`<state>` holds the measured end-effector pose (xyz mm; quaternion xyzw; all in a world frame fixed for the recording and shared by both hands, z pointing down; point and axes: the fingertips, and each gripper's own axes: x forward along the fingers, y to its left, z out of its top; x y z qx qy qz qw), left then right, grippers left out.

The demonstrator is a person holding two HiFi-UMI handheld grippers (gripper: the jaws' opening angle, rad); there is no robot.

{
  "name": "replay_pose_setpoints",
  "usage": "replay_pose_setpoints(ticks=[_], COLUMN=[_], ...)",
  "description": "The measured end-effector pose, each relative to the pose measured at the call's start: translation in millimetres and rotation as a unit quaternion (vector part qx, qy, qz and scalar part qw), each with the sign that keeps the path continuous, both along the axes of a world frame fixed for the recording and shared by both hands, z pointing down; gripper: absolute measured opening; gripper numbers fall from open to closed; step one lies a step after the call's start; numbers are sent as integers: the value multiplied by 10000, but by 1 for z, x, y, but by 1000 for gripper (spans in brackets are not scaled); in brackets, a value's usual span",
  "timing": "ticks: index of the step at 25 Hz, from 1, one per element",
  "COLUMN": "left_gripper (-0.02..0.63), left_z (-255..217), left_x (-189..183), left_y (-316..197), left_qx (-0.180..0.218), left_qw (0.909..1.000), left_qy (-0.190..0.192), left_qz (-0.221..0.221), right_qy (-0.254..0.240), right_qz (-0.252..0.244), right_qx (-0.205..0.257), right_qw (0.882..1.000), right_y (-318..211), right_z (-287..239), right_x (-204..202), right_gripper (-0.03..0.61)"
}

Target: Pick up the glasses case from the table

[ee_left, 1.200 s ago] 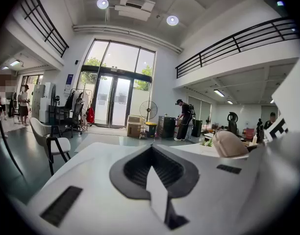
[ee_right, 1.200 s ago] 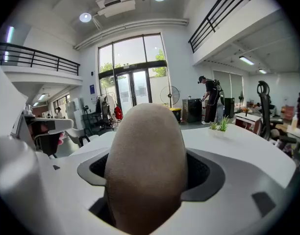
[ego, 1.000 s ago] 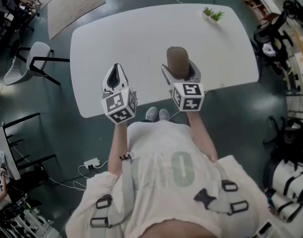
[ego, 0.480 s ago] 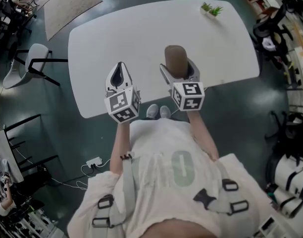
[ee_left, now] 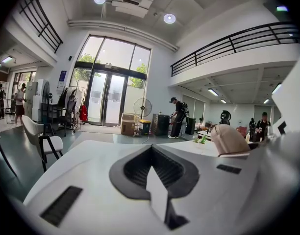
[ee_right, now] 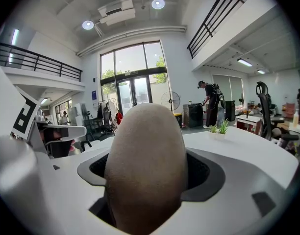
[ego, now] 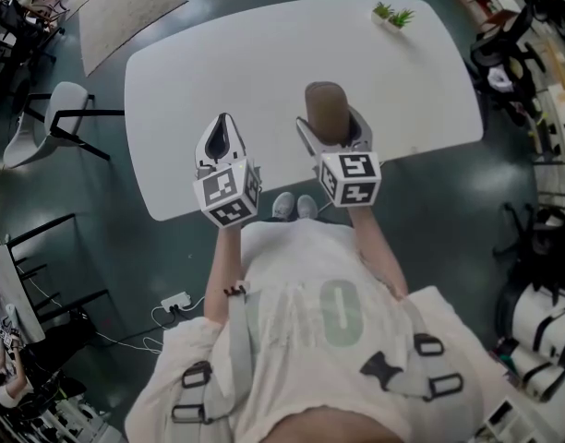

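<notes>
The right claw (ee_right: 145, 182) is clamped on the brown glasses case (ee_right: 145, 160), which juts straight out ahead from between its jaws and hides most of the gap. Claw and case hang over the near part of the white table (ego: 264, 53). The left claw (ee_left: 157, 190), just beside the right one on its left, has its jaws pressed together with nothing between them. Well ahead of the right claw, a small potted plant (ego: 391, 14) stands at the table's far edge.
</notes>
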<state>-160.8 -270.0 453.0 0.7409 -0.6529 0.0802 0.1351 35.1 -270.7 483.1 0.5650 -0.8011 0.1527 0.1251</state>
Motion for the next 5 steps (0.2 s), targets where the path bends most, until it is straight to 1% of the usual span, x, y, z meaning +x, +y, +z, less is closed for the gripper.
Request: replay_pose_setpoints(ticks=[5], left_gripper=[3], left_z=[-2], left_x=[3], left_y=[-3], left_qx=[3], left_qw=[10000], left_qy=[0], left_qz=[50], right_qy=[20], right_qz=[56], right_qx=[-24], right_qw=[10000], right_y=[0], right_z=[0], right_x=[4], right_gripper=[403])
